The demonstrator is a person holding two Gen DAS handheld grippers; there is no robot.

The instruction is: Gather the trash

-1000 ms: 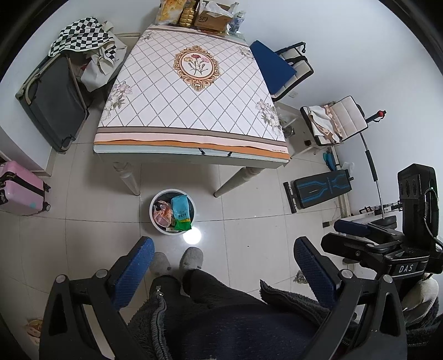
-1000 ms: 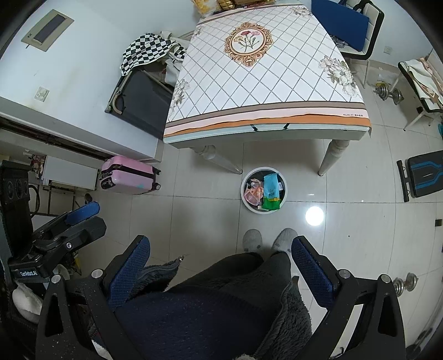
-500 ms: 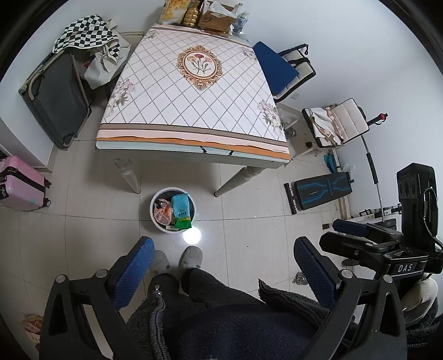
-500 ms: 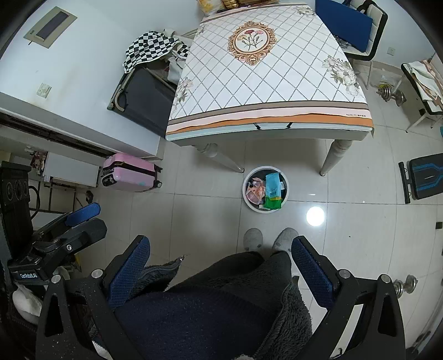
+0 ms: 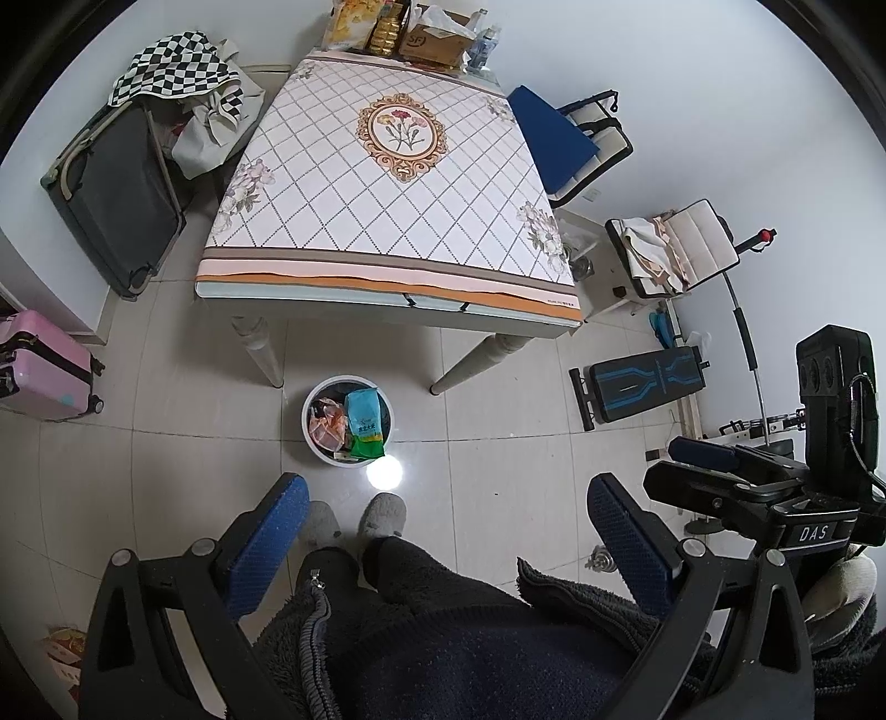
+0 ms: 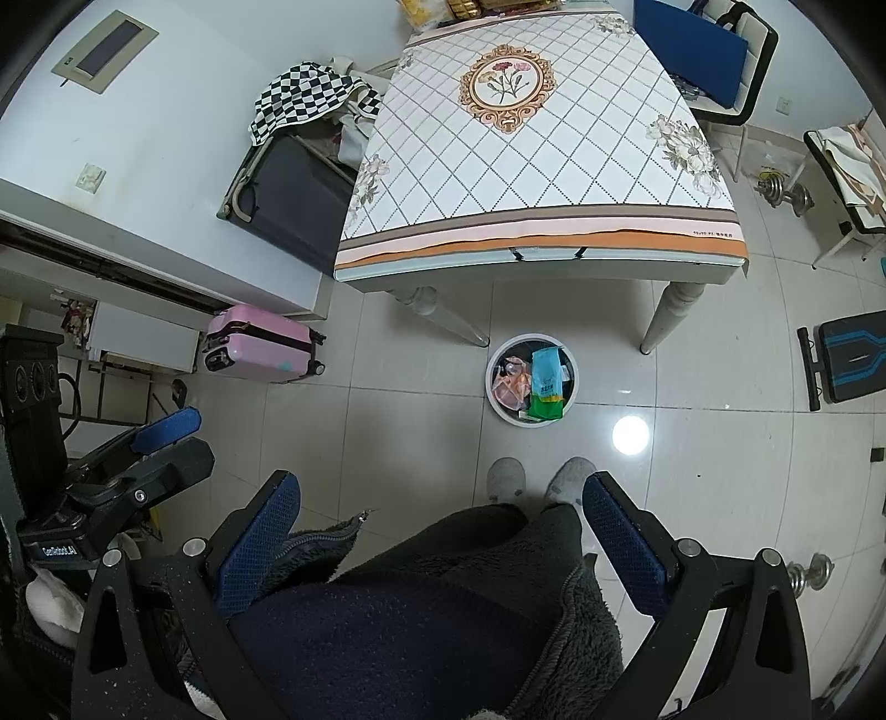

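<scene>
Left gripper (image 5: 448,520): jaws spread wide, nothing between the blue pads. Right gripper (image 6: 440,518): jaws likewise wide apart and empty. Both are held high, pointing down over the person's dark trousers and grey slippers (image 5: 382,515). Each gripper also shows at the edge of the other's view.

Trash bin (image 5: 348,422): a round white bin on the tiled floor, just ahead of the slippers and just short of the table's near edge, between its two front legs. It holds a blue-and-green packet (image 5: 364,423) standing highest and pinkish wrappers (image 5: 326,426) beside it. A bright lamp reflection lies on the tile between bin and slippers.

Surroundings: the table (image 5: 387,194) carries a diamond-patterned cloth with a floral medallion; boxes and snack packets (image 5: 410,30) are stacked at its far end against the wall. To the left, a dark suitcase (image 5: 116,205) leans at the wall under a checkered cloth (image 5: 171,69), and a pink suitcase (image 5: 41,368) lies nearer. To the right stand a blue-cushioned chair (image 5: 559,144), a second chair with cloths on it, and a weight bench (image 5: 642,382). Dumbbells (image 6: 786,191) lie on the floor on that side.

Change from the earlier frames: both views have shifted slightly, and the table and bin sit marginally lower in frame. The jaw opening and the bin's contents are unchanged.
</scene>
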